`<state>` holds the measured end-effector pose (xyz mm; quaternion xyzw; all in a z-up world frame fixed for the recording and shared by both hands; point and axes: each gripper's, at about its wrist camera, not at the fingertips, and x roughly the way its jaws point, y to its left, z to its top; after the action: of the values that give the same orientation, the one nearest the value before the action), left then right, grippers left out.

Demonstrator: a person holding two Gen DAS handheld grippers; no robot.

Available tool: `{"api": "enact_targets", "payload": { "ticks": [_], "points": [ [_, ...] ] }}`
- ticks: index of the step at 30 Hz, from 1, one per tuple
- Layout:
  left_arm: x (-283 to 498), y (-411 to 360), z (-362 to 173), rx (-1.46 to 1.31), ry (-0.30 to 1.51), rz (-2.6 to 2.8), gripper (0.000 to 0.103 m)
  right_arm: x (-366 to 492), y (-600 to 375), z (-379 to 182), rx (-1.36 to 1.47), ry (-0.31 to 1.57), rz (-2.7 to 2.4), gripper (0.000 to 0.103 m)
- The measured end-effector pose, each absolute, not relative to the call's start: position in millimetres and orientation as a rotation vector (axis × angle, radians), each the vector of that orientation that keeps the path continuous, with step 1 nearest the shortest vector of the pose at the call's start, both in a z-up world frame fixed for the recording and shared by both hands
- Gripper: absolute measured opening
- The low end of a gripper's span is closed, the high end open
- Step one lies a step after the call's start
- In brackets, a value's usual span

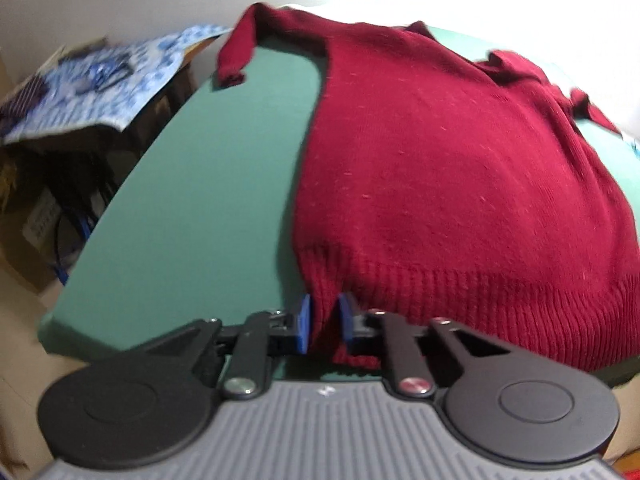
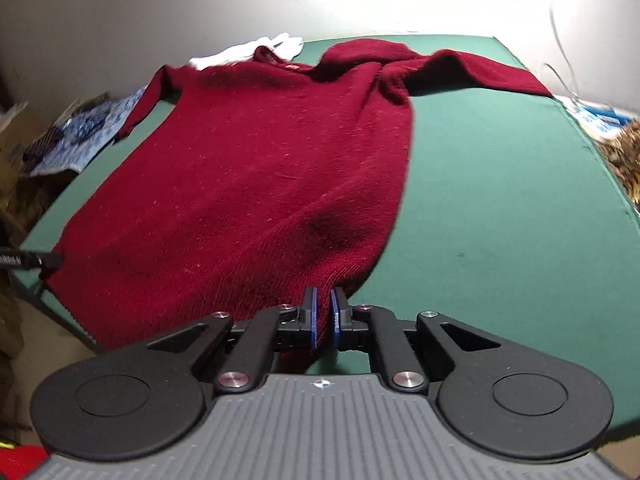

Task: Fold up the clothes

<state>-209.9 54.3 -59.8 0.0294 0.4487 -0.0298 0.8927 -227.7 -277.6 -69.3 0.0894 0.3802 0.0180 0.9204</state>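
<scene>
Red knitted sweater [image 1: 440, 152] lies flat on a green table [image 1: 200, 200], collar at the far end. In the left wrist view, the left gripper [image 1: 323, 322] has pinched the ribbed hem at the near left corner, blue pads closed on the knit. In the right wrist view, the right gripper [image 2: 323, 316] is likewise closed on the hem's near right corner. The soft, floppy knit will probably sag between the two grips. Bare green surface lies to the right; a white cloth [image 2: 256, 50] sits behind the collar.
</scene>
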Motion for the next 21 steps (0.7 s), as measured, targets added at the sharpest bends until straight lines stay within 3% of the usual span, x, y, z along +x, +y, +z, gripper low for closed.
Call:
{"api": "enact_targets", "payload": {
  "ticks": [10, 12, 14, 16, 18, 21],
  "points": [
    [-227.9, 45.4, -54.0, 0.131, 0.98, -0.109, 0.006, -254.8, -302.9, -73.5, 0.136, 0.816, -0.094, 0.0],
    [-227.3, 46.7, -50.1, 0.138, 0.965, -0.097, 0.012, -257.1, -307.7, -70.0, 0.212, 0.794, -0.082, 0.011],
    [-222.7, 51.7, -46.8, 0.108, 0.948, -0.09, 0.021, -255.9, -315.2, -68.0, 0.309, 0.794, -0.056, 0.046],
    [-214.2, 56.8, -46.6, 0.073, 0.943, -0.089, 0.047, -252.5, -319.5, -69.6, 0.399, 0.784, -0.042, 0.046],
    [-204.7, 59.6, -48.3, 0.053, 0.936, -0.081, 0.047, -247.7, -318.4, -72.4, 0.467, 0.78, -0.017, 0.046],
    [-191.0, 60.5, -53.4, 0.017, 0.954, -0.099, 0.034, -239.1, -306.0, -74.8, 0.484, 0.798, 0.003, 0.046]
  ]
}}
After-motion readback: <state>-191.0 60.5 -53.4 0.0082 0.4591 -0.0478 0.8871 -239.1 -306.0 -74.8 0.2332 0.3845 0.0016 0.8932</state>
